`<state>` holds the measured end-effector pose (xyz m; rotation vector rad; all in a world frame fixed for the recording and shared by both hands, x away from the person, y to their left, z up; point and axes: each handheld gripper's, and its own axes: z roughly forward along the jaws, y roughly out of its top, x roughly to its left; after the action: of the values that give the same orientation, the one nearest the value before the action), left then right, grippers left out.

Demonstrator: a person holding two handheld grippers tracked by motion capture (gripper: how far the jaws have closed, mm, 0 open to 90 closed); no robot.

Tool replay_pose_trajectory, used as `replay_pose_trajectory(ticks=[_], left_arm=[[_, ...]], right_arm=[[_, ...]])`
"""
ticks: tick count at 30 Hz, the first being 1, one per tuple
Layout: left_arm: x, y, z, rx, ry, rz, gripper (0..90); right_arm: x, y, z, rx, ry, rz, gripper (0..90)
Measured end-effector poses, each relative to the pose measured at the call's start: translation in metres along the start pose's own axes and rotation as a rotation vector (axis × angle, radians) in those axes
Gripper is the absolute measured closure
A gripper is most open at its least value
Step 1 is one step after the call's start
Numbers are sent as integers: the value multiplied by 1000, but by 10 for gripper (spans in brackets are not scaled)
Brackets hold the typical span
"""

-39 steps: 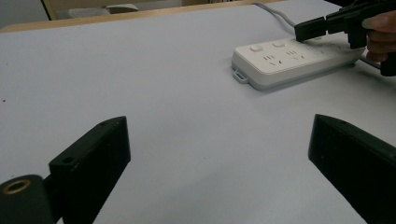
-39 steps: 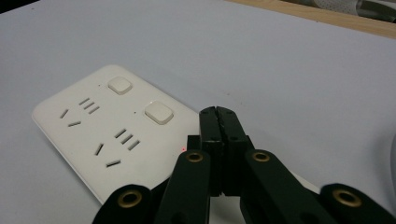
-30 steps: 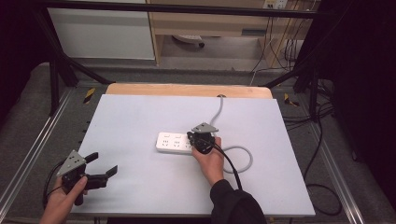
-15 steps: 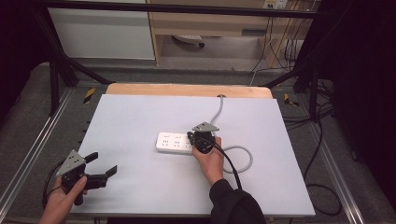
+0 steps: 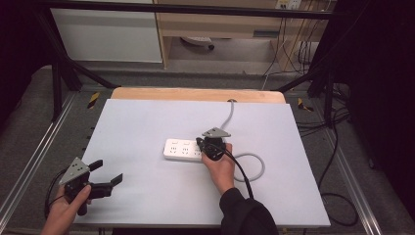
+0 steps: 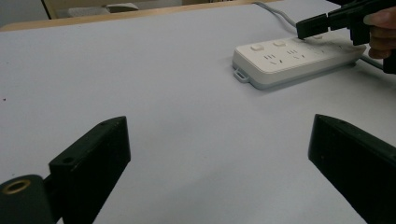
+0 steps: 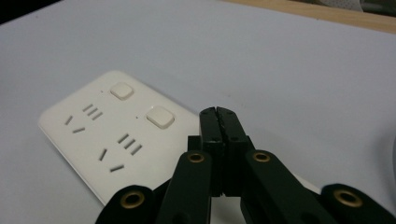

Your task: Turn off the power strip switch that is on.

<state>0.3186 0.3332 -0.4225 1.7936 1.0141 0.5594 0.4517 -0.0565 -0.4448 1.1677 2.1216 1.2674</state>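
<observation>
A white power strip (image 5: pixel 183 149) with several sockets and square push buttons lies in the middle of the light table (image 5: pixel 147 122). Its grey cord (image 5: pixel 254 169) loops off to the right and runs to the far edge. My right gripper (image 5: pixel 199 142) hovers over the strip's right part, jaws pressed together with nothing between them. In the right gripper view the shut tips (image 7: pixel 218 113) sit just right of the second button (image 7: pixel 160 116) on the strip (image 7: pixel 88 135). My left gripper (image 5: pixel 108 172) rests at the near left corner, jaws wide apart and empty. The left gripper view shows the strip (image 6: pixel 289 58) far ahead.
A wooden strip (image 5: pixel 195 94) borders the table's far edge. Black frame legs (image 5: pixel 58 73) and cables (image 5: pixel 337 147) stand on the floor around the table. A white cabinet (image 5: pixel 107 34) sits behind.
</observation>
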Motion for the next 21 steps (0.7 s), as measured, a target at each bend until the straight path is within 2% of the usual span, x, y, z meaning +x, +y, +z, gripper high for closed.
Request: replay_pose_trajectory(ticks=[21], left_arm=[[0, 0, 0, 0, -2, 1, 58]], right_arm=[[0, 3, -6, -12, 14, 0, 900]])
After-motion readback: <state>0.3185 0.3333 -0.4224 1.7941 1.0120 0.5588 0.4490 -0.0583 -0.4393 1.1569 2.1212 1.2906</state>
